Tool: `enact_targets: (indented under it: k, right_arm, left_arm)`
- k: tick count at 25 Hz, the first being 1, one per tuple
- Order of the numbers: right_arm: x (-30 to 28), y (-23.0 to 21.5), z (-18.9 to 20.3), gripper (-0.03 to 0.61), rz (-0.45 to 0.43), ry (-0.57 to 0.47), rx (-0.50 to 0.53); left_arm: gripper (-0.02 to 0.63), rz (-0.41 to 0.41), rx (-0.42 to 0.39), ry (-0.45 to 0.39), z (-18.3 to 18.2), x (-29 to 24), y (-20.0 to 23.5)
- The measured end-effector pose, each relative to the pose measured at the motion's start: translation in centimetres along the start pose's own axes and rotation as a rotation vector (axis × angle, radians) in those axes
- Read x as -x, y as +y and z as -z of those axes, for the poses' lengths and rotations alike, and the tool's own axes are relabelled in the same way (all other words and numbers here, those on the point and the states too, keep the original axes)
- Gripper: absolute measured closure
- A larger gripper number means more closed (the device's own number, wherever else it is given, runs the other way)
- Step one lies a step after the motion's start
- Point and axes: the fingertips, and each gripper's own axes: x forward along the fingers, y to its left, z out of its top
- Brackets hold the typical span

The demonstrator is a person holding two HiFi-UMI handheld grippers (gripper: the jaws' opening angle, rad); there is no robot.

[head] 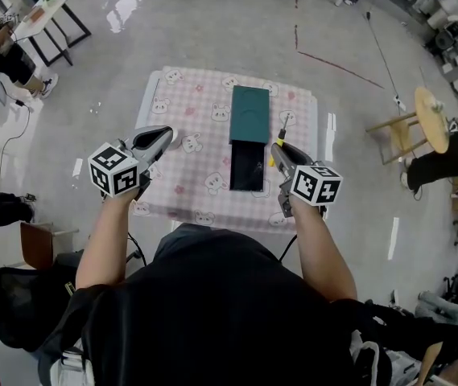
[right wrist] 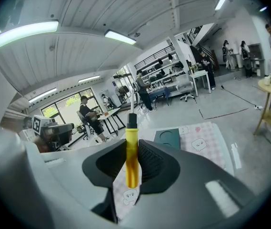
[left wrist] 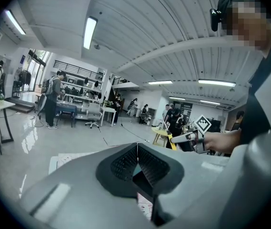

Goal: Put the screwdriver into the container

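A yellow-handled screwdriver stands upright between the jaws of my right gripper, which is shut on it; its metal shaft points up. In the head view the right gripper hovers over the table's right side, beside the container. The container is a dark green box with a black open tray toward me, lying mid-table. My left gripper hangs over the table's left side, jaws shut with nothing between them. In the left gripper view, the right gripper shows with the screwdriver.
The small table has a pink checked cloth with bear prints. A round wooden stool stands on the floor at the right. A white desk and seated people are at the far left; a black chair is by my left side.
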Motion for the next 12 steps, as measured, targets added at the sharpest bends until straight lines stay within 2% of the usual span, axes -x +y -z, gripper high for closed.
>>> enact_targets:
  k: [12]
  right_arm:
    - [-2.3,-1.4,3.6,0.471,0.015,0.079,-0.045]
  left_arm:
    - [0.612,-0.013,0.011,0.0,0.6,0.9,0.6]
